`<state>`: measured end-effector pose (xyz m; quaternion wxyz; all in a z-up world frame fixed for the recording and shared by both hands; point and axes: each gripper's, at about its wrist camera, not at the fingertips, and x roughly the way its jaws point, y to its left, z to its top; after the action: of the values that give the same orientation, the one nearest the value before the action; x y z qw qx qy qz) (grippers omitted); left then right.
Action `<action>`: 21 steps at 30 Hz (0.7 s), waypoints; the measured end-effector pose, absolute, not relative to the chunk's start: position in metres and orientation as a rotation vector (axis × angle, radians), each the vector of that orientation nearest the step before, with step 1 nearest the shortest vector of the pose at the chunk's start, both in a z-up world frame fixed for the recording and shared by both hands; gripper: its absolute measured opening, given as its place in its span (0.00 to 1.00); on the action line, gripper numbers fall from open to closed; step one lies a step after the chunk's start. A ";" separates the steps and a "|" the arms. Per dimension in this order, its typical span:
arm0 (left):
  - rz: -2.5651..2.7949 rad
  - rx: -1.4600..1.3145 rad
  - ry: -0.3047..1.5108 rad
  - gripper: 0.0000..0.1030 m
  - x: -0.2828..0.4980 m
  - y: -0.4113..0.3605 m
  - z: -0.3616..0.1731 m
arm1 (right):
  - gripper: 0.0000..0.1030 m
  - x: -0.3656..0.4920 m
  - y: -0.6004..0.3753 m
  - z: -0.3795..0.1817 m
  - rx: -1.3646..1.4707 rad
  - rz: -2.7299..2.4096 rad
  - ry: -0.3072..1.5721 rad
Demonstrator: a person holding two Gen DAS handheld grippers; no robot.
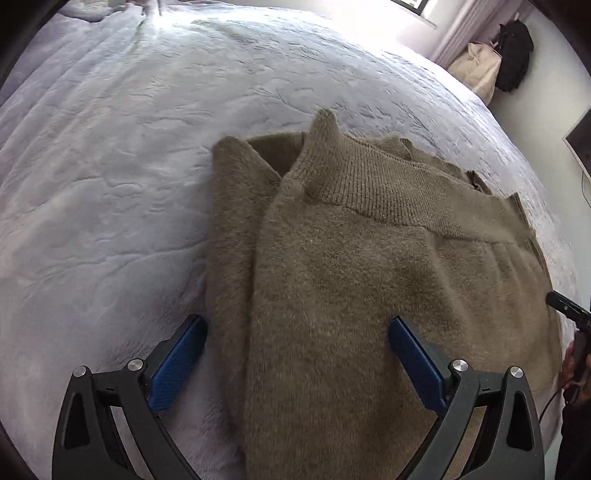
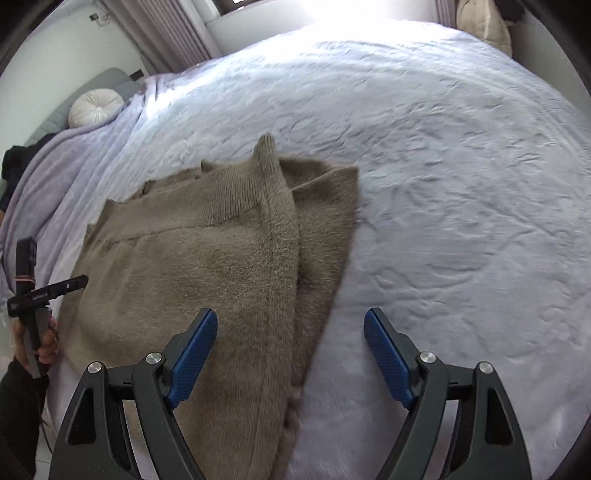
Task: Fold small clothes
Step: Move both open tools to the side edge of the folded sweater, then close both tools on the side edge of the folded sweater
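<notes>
**A:** Your left hand-held gripper [image 1: 297, 334] hangs over the brown sweater [image 1: 369, 266] with its jaws spread wide. The left pad [image 1: 177, 365] is over the bedspread just off the garment's left edge, and the right pad [image 1: 415, 363] is over the knit. Nothing is pinched between them.

**B:** And the one in your right hand?

**A:** Your right hand-held gripper [image 2: 290, 332] is spread just as wide. Its left pad [image 2: 192, 356] sits above the fuzzy fabric, and its right pad [image 2: 388, 358] is over bare bedspread, so the sweater's right edge runs between the two. It grips nothing either.

**B:** Where does the sweater lie?

**A:** It lies on the bed, towards your near side, partly folded. A ribbed band [image 1: 373, 184] crosses the top layer, with one corner of it poking up towards the far side. A folded flap [image 1: 236, 206] sticks out from under the top layer on the left in the left wrist view. In the right wrist view another lower layer [image 2: 325, 229] shows past the seam on the right.

**B:** What is around it?

**A:** The pale lilac quilted bedspread [image 1: 129, 166] covers the whole bed and is lightly creased. A round white cushion [image 2: 96, 107] rests near the head end. Bags [image 1: 495, 62], one cream and one black, hang by the wall beyond the far corner. Curtains [image 2: 166, 33] hang behind the bed.
</notes>
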<state>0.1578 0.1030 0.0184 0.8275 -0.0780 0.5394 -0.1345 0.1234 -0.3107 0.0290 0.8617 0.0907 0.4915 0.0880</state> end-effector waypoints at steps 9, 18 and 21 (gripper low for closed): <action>-0.489 -0.155 1.097 0.99 0.161 0.114 0.009 | 0.84 0.137 -0.279 0.011 0.126 0.364 0.962; -0.534 -0.156 1.105 0.99 0.161 0.121 0.008 | 0.95 0.139 -0.273 0.005 0.102 0.396 0.946; -0.506 -0.156 1.111 0.99 0.161 0.118 0.009 | 0.96 0.139 -0.265 0.005 0.053 0.377 0.947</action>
<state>0.1615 0.1177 0.0093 0.8165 -0.0729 0.5212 -0.2375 0.1390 -0.2650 0.0052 0.8725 0.0253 0.4534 0.1803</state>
